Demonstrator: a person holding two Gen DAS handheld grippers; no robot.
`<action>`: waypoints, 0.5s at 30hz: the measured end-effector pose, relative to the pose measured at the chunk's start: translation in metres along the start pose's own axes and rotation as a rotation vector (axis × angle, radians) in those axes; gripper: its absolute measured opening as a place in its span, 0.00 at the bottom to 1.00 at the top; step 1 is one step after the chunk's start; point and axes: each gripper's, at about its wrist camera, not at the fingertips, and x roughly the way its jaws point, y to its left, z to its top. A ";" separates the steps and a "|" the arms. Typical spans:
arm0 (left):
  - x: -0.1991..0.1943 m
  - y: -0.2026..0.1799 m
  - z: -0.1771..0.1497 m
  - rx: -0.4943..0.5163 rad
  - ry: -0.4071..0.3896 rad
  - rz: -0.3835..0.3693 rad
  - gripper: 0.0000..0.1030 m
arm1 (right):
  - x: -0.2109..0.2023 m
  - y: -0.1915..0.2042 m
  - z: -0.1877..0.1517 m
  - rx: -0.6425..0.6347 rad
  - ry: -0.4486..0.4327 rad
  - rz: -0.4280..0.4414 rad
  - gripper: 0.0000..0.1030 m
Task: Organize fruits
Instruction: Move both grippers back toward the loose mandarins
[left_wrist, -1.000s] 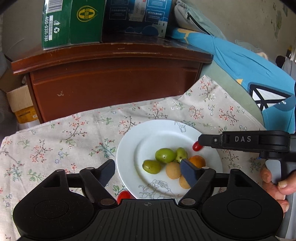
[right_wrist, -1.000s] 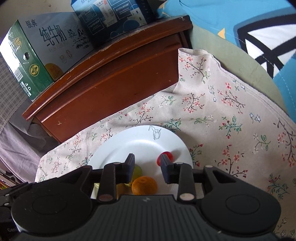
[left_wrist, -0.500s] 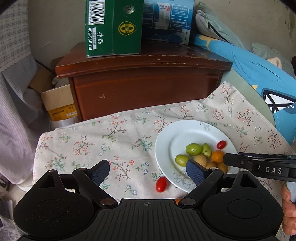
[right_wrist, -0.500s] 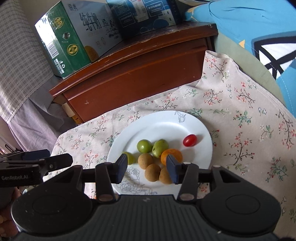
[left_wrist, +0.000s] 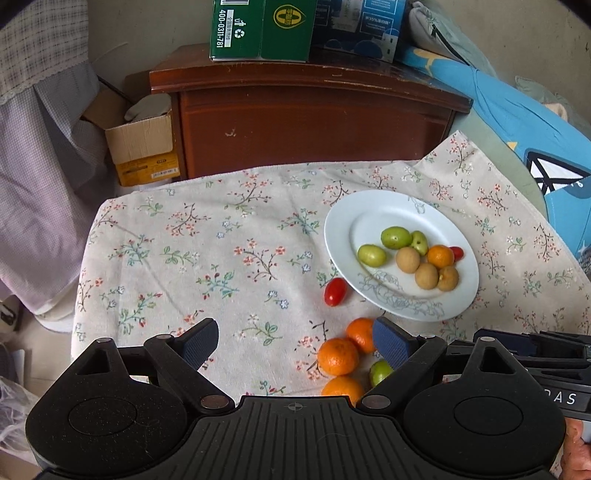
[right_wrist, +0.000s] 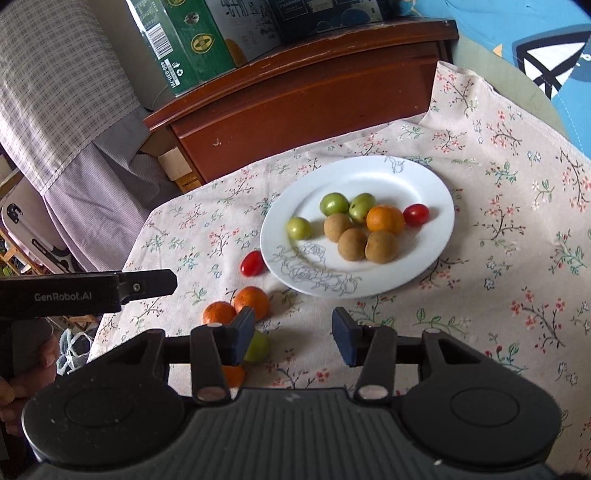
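Note:
A white plate (left_wrist: 369, 218) (right_wrist: 424, 181) on the floral cloth holds three green fruits (right_wrist: 334, 203), three brown fruits (right_wrist: 351, 243), an orange (right_wrist: 385, 218) and a cherry tomato (right_wrist: 416, 214). On the cloth beside the plate lie a cherry tomato (left_wrist: 335, 291) (right_wrist: 252, 263), three oranges (left_wrist: 338, 356) (right_wrist: 252, 302) and a green fruit (left_wrist: 380, 372) (right_wrist: 257, 347). My left gripper (left_wrist: 295, 341) is open and empty above the cloth, its right finger by the loose oranges. My right gripper (right_wrist: 292, 334) is open and empty in front of the plate.
A dark wooden cabinet (left_wrist: 314, 110) stands behind the table with a green carton (left_wrist: 258, 29) and a blue box (left_wrist: 358, 26) on it. An open cardboard box (left_wrist: 142, 144) sits at its left. Blue bedding (left_wrist: 517, 122) lies at the right.
Both grippers have pulled back and up from the plate. A cherry tomato now lies on the plate. The loose oranges and green fruit near the front have come into view.

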 end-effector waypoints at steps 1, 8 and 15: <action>0.000 0.000 -0.003 0.007 0.005 0.004 0.90 | -0.001 0.002 -0.004 -0.004 0.003 0.000 0.46; -0.003 0.003 -0.021 0.020 0.031 0.020 0.90 | -0.001 0.017 -0.026 -0.039 0.036 0.011 0.46; -0.005 0.011 -0.034 0.019 0.051 0.052 0.90 | 0.006 0.034 -0.041 -0.091 0.061 0.037 0.46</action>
